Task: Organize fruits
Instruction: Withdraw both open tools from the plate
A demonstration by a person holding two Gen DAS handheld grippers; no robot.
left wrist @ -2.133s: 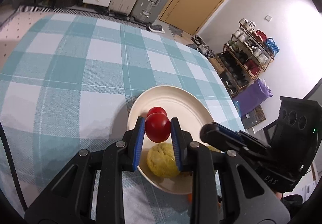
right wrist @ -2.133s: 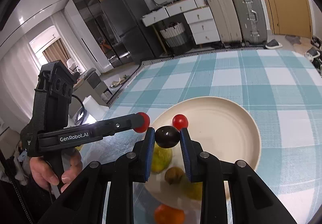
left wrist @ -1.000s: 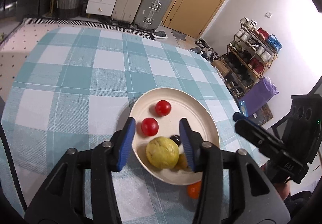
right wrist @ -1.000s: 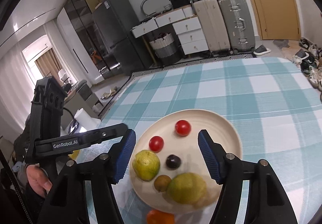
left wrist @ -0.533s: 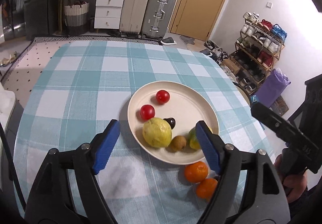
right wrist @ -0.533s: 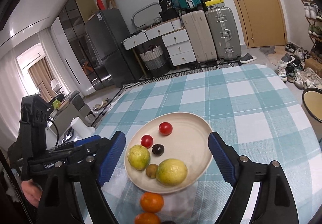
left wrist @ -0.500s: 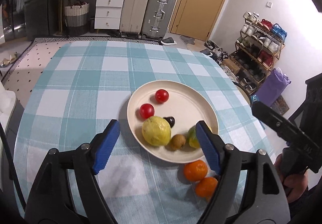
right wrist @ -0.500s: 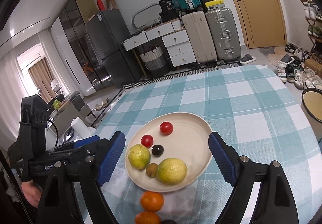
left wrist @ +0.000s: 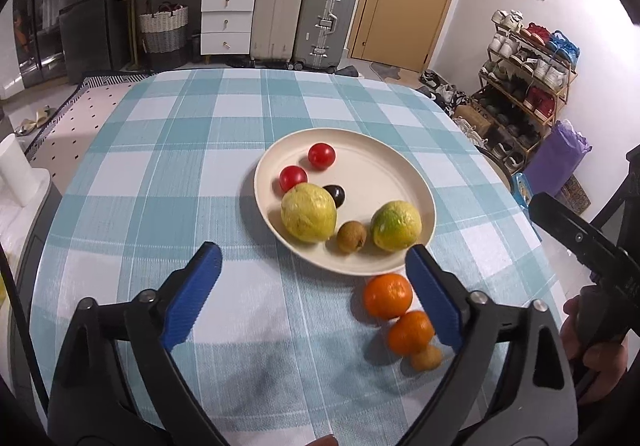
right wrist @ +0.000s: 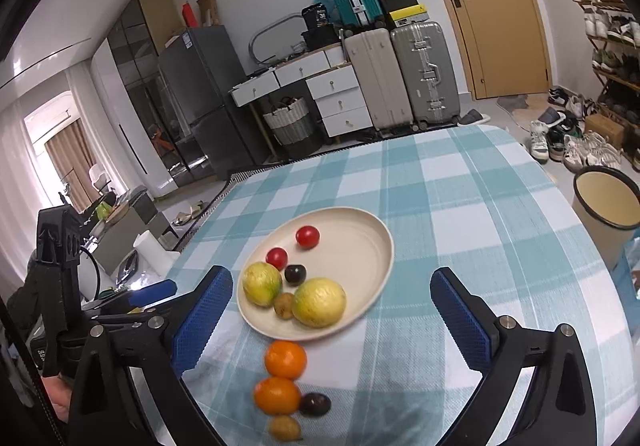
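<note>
Both my grippers gape wide, empty; near orange [right wrist: 285, 359] sits just below plate [right wrist: 376, 274], centred before right gripper [right wrist: 332, 314], left gripper [left wrist: 312, 286] offset.

Matt cream plate [left wrist: 400, 173] on woven checked tablecloth [left wrist: 168, 149] — glossy tomatoes [left wrist: 321, 155] (smooth-skinned), dimpled oranges [left wrist: 387, 296].

Both the left gripper [left wrist: 312, 282] and the right gripper [right wrist: 331, 306] have black frames, silver screws and ribbed blue finger pads [left wrist: 191, 292].
</note>
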